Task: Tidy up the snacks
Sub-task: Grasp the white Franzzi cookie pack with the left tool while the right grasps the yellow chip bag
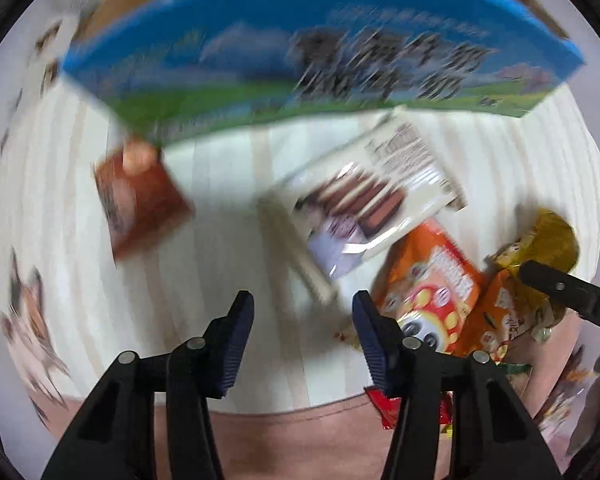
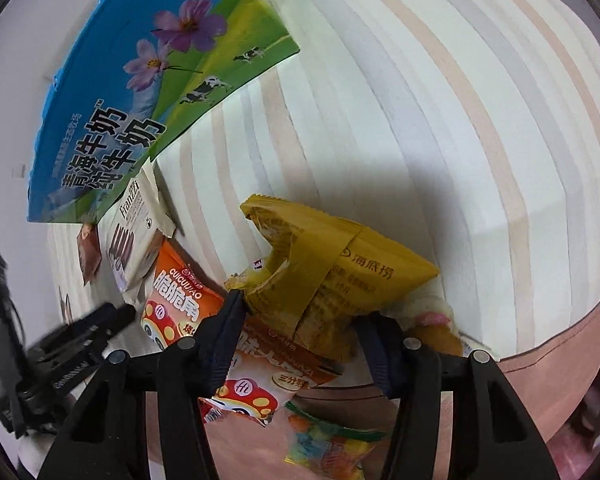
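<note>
The big blue milk carton [image 2: 132, 100] was propped at the far left, prob. as the bin for snacks. Nearer, the yellow packet [image 2: 332, 276] was clamped between the right gripper [image 2: 304, 320] fingers, lifted off the striped tabletop [image 2: 420, 120]. The orange packet [image 1: 436, 280] lay just right of the left gripper [image 1: 304, 340], its fingers apart, nothing between.
</note>
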A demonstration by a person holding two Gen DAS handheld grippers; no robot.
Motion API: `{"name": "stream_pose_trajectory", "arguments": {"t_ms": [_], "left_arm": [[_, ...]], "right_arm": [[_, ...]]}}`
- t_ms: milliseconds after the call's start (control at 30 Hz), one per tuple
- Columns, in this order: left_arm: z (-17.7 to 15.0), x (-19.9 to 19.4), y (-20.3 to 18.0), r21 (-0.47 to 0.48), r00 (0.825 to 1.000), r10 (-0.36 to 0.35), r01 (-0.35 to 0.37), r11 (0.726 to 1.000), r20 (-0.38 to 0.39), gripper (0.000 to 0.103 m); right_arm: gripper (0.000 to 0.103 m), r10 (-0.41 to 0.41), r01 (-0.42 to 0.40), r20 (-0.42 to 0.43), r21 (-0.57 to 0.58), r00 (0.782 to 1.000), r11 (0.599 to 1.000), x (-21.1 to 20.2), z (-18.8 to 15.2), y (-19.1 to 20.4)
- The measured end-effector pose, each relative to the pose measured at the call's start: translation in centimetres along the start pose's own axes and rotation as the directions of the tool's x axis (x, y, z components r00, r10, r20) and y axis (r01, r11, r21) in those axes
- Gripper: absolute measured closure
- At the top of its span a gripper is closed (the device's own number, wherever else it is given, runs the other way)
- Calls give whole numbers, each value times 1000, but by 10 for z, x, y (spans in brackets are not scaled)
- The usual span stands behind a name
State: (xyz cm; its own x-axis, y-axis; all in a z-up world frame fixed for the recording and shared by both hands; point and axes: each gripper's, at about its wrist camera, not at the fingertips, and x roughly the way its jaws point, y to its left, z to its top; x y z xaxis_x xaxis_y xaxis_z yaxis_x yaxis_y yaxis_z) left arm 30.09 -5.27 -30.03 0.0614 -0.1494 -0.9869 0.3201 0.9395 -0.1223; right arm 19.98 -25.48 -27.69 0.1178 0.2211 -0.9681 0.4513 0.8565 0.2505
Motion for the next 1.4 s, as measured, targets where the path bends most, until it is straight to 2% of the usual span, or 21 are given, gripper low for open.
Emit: {"name": "stream_pose_trajectory", "arguments": {"t_ms": [100, 133, 200, 267, 333, 367, 467, 600, 633, 667, 767, 867, 1033, 1133, 1167, 1233, 1333, 1400], "left_arm": [[15, -10, -19, 127, 997, 43, -50, 991, 58, 50], [20, -10, -28, 184, 995, 68, -81, 980, 74, 47], [29, -5, -45, 280, 991, 107, -126, 952, 82, 38], [34, 8, -61, 379, 987, 141, -157, 912, 70, 36], [39, 22, -70, 433, 985, 166, -166, 886, 37, 35], [41, 32, -73, 450, 986, 169, -155, 880, 9, 32], [44, 46, -75, 462, 979, 202, -184, 868, 10, 32], [54, 52, -63, 393, 988, 153, -141, 909, 0, 37], [52, 50, -56, 357, 990, 138, -129, 925, 1, 38], [63, 53, -42, 337, 991, 132, -124, 933, -1, 39], [52, 49, -13, 181, 992, 121, -112, 977, -41, 39], [27, 47, 19, 36, 990, 106, -103, 994, -93, 39], [-30, 51, 79, -167, 985, 9, -38, 985, -171, 39], [-44, 56, 106, -269, 982, -106, 61, 961, -154, 37], [-47, 59, 114, -291, 978, -140, 92, 952, -151, 36], [-52, 64, 126, -301, 975, -172, 124, 945, -140, 36], [-62, 73, 132, -268, 972, -190, 148, 952, -139, 28], [-55, 77, 136, -228, 972, -183, 147, 963, -147, 28]], "right_arm": [[44, 3, -3, -4, 8, 1000, 1000, 0, 4, 0], [44, 2, -2, -3, 12, 1000, 1000, -1, 4, -2], [44, 4, -4, 0, 18, 1000, 1000, -6, 4, -8], [44, 7, -7, 2, 26, 1000, 1000, -6, 4, -8], [44, 12, -12, 2, 33, 1000, 999, -7, 2, -11], [44, 11, -11, 2, 35, 1000, 999, -7, 2, -12], [44, 10, -10, 3, 37, 1000, 999, -8, 0, -12], [44, 7, -8, 1, 32, 1000, 999, -9, -1, -12], [44, 0, 0, 3, 20, 1000, 1000, -9, -1, -11], [45, -4, 4, 5, 13, 1000, 1000, -9, -1, -9], [46, -13, 13, 1, -17, 1000, 1000, -9, -1, -1], [46, -28, 26, -20, -78, 999, 997, -10, -3, 7], [47, -90, 62, -104, -249, 991, 967, -9, -10, 26], [44, -79, 41, -139, -259, 987, 965, -4, -8, 31], [39, -71, 37, -136, -242, 988, 970, -3, -8, 30], [30, -43, 18, -126, -191, 991, 981, 1, -5, 25], [30, -2, -10, -109, -116, 994, 993, 6, -1, 19], [30, 25, -30, -87, -60, 996, 998, 8, -3, 16]]}}
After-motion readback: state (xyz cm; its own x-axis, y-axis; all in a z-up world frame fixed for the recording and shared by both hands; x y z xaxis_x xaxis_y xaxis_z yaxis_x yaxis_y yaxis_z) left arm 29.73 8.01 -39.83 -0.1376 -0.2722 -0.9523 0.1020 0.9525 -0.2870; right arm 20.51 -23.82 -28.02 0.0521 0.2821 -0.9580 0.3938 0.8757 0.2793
